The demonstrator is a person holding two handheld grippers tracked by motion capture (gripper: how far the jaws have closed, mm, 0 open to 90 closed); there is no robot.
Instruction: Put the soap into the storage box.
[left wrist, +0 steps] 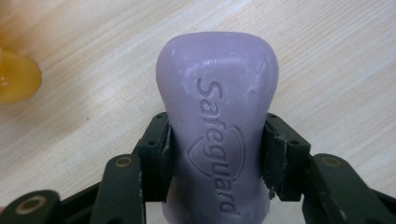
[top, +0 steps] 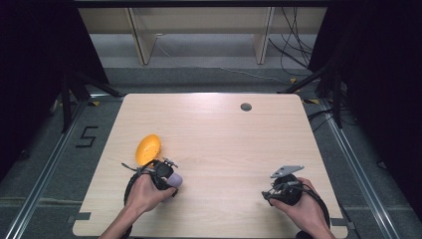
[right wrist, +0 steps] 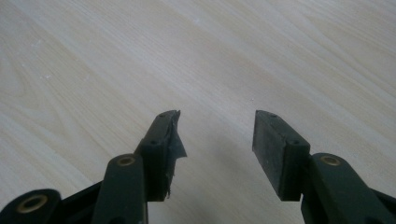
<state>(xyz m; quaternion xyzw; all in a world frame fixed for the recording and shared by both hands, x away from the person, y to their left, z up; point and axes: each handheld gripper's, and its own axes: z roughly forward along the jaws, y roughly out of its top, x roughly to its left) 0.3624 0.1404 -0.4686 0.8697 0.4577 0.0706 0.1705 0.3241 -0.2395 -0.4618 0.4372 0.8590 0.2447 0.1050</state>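
Observation:
A purple bar of soap (left wrist: 218, 121) stamped with raised lettering sits between the black jaws of my left gripper (left wrist: 217, 140), whose pads press on both its sides just above the wooden table. From above, the soap (top: 176, 179) pokes out of the left gripper (top: 171, 179) at the table's front left. An orange soap dish (top: 148, 148) lies just beyond that hand, and its edge (left wrist: 16, 77) is at the left of the left gripper view. My right gripper (right wrist: 217, 133) stands open over bare wood, held at the front right (top: 271, 191).
A small grey round grommet (top: 246, 106) is set into the wooden table (top: 224, 144) near its far edge. Dark stands and cables (top: 293, 55) crowd the floor beyond the table.

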